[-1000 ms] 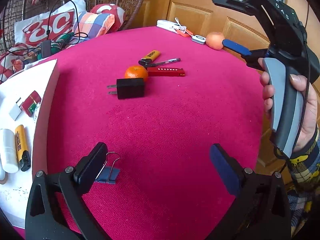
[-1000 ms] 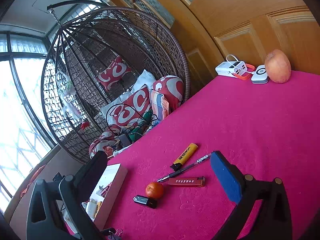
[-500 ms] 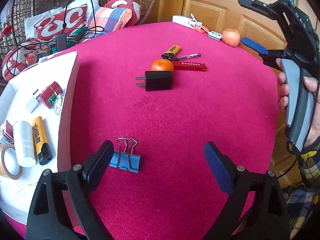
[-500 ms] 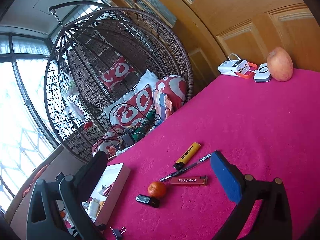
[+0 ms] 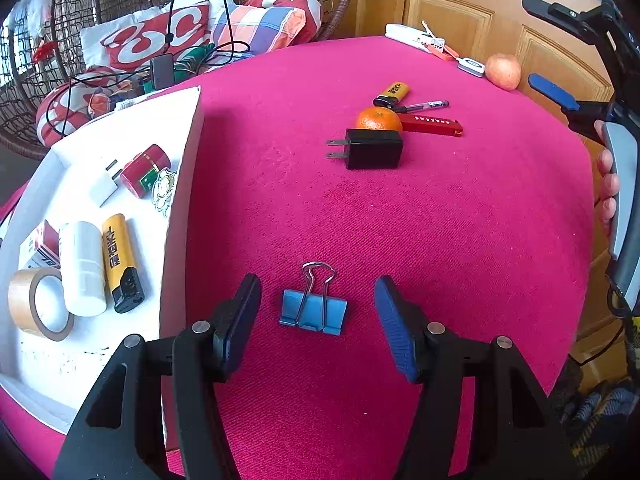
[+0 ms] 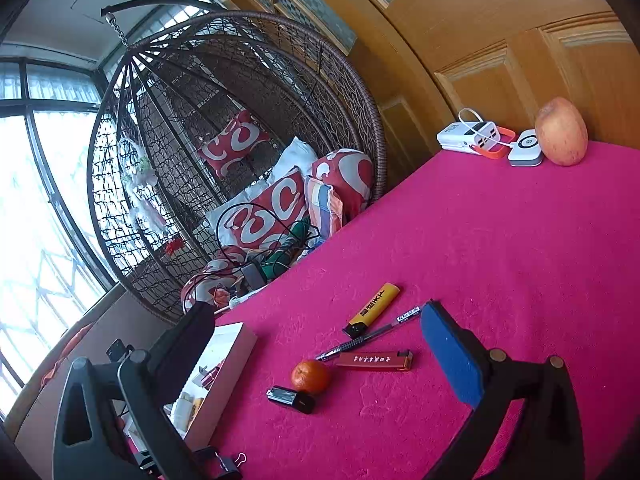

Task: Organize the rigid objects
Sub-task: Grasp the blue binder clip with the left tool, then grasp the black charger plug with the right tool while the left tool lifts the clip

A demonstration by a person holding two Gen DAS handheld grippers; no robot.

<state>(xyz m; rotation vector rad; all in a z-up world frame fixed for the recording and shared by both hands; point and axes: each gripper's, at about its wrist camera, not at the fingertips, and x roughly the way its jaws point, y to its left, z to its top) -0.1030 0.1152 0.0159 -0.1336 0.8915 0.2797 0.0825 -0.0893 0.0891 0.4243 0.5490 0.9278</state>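
We see left claw (image 5: pixel 318 312) closing, blue binder clip (image 5: pixel 313 312) between pads, not yet pinched, near table (image 5: pixel 460 240) front edge. White box (image 5: pixel 182 184) just beside, at left edge. Black charger (image 5: pixel 374 149), orange (image 5: pixel 378 119) mid-table. Right claw (image 6: pixel 320 344) wide open, empty.

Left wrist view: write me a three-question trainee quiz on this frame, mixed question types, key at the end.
1. True or false: the blue binder clip lies between the left gripper's fingers, untouched by either pad.
2. Which item lies inside the white box?
A. the orange
B. the roll of brown tape
C. the black plug adapter
3. Fill in: the apple sits at the table's far edge beside a small white ____.

Key
1. True. The jaws are closing around the clip, with gaps on both sides.
2. B
3. device
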